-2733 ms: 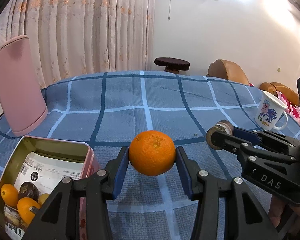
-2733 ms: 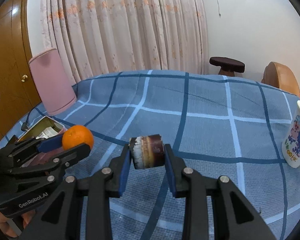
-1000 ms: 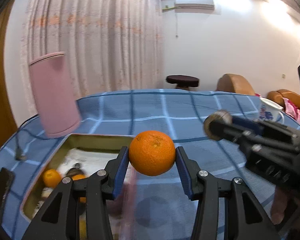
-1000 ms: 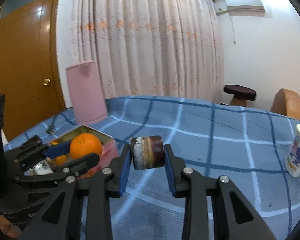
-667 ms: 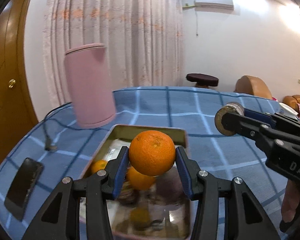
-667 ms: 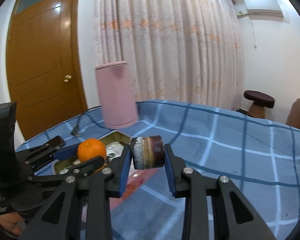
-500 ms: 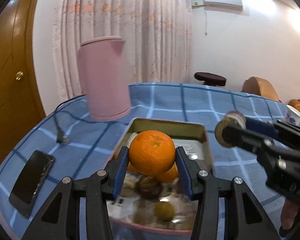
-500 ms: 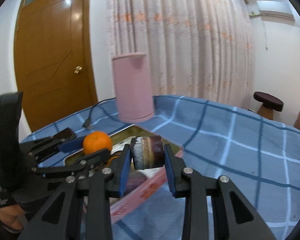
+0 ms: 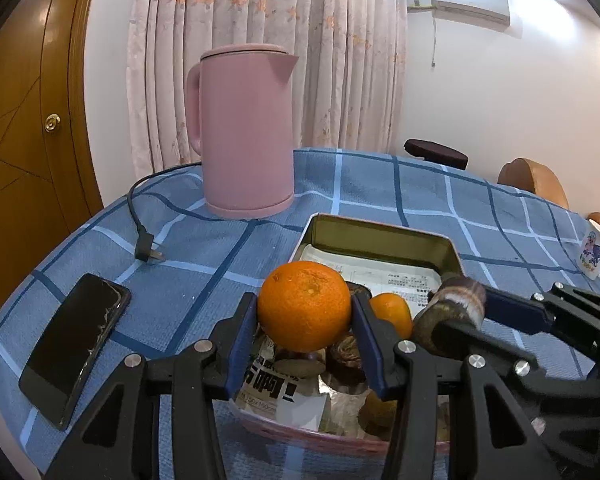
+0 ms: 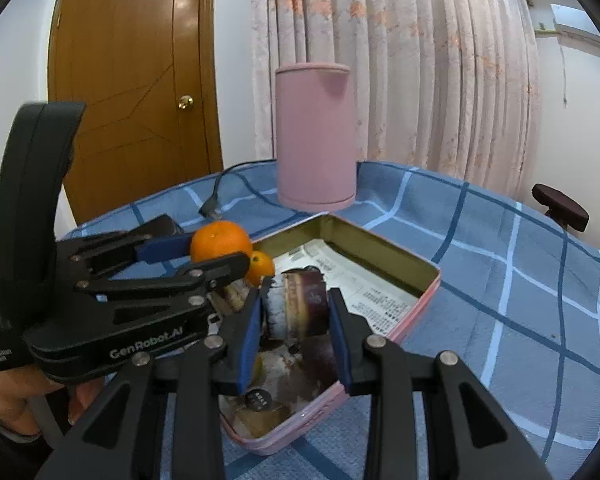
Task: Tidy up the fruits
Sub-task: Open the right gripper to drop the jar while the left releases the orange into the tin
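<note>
My left gripper (image 9: pixel 305 318) is shut on a large orange (image 9: pixel 304 306) and holds it above the near left part of an open pink tin (image 9: pixel 448 248). My right gripper (image 10: pixel 296 312) is shut on a dark brown fruit with a cut whitish end (image 10: pixel 302 306), held over the tin (image 10: pixel 428 280). The brown fruit also shows in the left wrist view (image 9: pixel 454 312), and the orange in the right wrist view (image 10: pixel 220 242). A small orange (image 9: pixel 392 312) and dark fruits lie in the tin on printed paper.
A pink kettle (image 9: pixel 246 132) stands behind the tin, with its cord and plug (image 9: pixel 148 252) to the left. A black phone (image 9: pixel 74 340) lies near the table's left edge. A white mug (image 9: pixel 596 248) stands far right on the blue checked cloth.
Both grippers have swung left across the table with their fruits and now hang over the tin. The kettle and phone have come into view. Neither grip has changed.
</note>
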A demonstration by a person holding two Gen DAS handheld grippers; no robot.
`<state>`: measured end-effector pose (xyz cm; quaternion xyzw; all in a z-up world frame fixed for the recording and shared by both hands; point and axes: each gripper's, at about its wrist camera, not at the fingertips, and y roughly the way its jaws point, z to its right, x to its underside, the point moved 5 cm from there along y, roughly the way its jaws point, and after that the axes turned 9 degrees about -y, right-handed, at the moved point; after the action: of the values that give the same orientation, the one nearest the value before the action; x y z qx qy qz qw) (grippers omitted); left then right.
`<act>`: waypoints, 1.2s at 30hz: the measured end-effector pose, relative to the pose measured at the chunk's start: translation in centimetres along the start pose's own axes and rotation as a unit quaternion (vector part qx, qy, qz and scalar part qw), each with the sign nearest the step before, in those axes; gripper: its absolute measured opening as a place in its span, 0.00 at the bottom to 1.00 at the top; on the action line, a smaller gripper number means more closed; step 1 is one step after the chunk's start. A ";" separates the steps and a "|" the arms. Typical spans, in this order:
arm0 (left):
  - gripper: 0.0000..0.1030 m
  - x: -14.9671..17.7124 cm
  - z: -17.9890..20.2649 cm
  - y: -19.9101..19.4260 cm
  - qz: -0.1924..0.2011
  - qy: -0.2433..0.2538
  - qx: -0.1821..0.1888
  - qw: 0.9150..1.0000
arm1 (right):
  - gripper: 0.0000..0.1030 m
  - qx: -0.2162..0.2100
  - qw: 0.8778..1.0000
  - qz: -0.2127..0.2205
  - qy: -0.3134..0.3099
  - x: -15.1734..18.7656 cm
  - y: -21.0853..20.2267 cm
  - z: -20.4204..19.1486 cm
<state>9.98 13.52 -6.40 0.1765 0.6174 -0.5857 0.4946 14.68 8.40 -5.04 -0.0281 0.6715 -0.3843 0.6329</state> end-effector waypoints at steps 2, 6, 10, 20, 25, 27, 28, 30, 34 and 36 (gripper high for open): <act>0.48 0.1 -0.1 0.1 -0.002 0.001 -0.001 1.000 | 0.34 -0.002 1.000 -0.003 -0.002 0.1 0.2 -0.2; 0.48 0.2 -0.3 0.4 -0.006 0.001 -0.003 1.000 | 0.33 0.001 1.000 -0.002 -0.008 0.1 0.1 -0.6; 0.48 0.4 -0.2 0.5 -0.009 0.003 -0.002 1.000 | 0.33 0.003 1.000 -0.003 -0.010 0.1 0.0 -0.7; 0.48 0.7 0.3 0.7 -0.011 0.014 0.000 1.000 | 0.33 0.002 1.000 -0.008 0.001 0.6 0.0 -0.2; 0.49 1.1 1.1 1.0 -0.018 0.027 0.006 0.999 | 0.33 0.007 1.000 -0.001 0.012 0.7 -0.7 0.4; 0.49 1.1 1.3 1.0 -0.017 0.032 0.002 0.999 | 0.33 0.008 1.000 0.000 0.016 0.8 -0.8 0.6; 0.49 1.2 1.3 1.0 -0.018 0.035 0.002 0.999 | 0.36 0.009 1.000 0.001 0.016 0.8 -0.8 0.7; 0.49 1.2 1.4 1.0 -0.018 0.037 -0.001 0.999 | 0.42 0.016 1.000 -0.001 0.020 1.0 -0.8 0.8; 0.59 1.3 1.2 1.1 -0.028 0.036 -0.011 0.999 | 0.69 0.040 0.998 -0.012 0.039 1.4 -0.8 2.1; 0.64 1.3 1.2 1.0 -0.027 0.035 -0.011 0.999 | 0.76 0.044 0.998 -0.012 0.052 1.7 -1.0 2.7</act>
<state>10.62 12.21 -7.80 0.1748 0.6448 -0.5856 0.4591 16.27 5.53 -5.60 0.0120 0.6854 -0.4221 0.5932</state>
